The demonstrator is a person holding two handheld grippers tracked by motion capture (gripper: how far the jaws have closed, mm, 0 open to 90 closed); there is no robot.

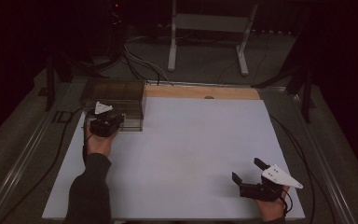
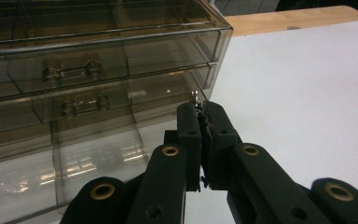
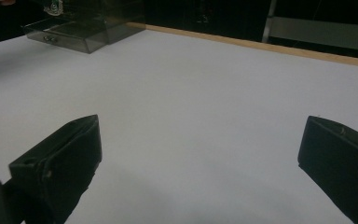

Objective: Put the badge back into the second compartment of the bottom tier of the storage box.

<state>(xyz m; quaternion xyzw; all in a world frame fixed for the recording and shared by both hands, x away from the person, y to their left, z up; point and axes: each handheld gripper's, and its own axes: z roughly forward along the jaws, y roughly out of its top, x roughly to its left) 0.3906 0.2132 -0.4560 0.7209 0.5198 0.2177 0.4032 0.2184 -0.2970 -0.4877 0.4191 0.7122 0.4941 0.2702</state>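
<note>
A big white bench [image 1: 186, 154] takes up most of the high view. A strip of bare wood [image 1: 200, 92] runs along its far edge.

At the far left corner of the bench stands a clear, smoky plastic drawer box [image 1: 114, 100]. In the left gripper view it has drawers stacked one above another, and two of them show small clear handles [image 2: 72, 70]. The lowest drawer [image 2: 51, 172] is pulled out toward the camera. In the right gripper view the box sits far off at the top left, with that one drawer sticking out.

The person's left arm, in a dark sleeve [image 1: 89, 191], reaches up the left side of the bench. The left gripper [image 1: 106, 122] is right at the front of the drawer box. In the left gripper view its jaws are pressed together, with just a thin crack between them. A tiny shiny bit [image 2: 196, 97] pokes up at their tips, too small to tell what it is. The tips are just beside the box's front right corner.

The right gripper [image 1: 251, 171] rests near the front right corner of the bench, well apart from the box. Its jaws are spread wide with nothing between them but bare white bench.
</note>
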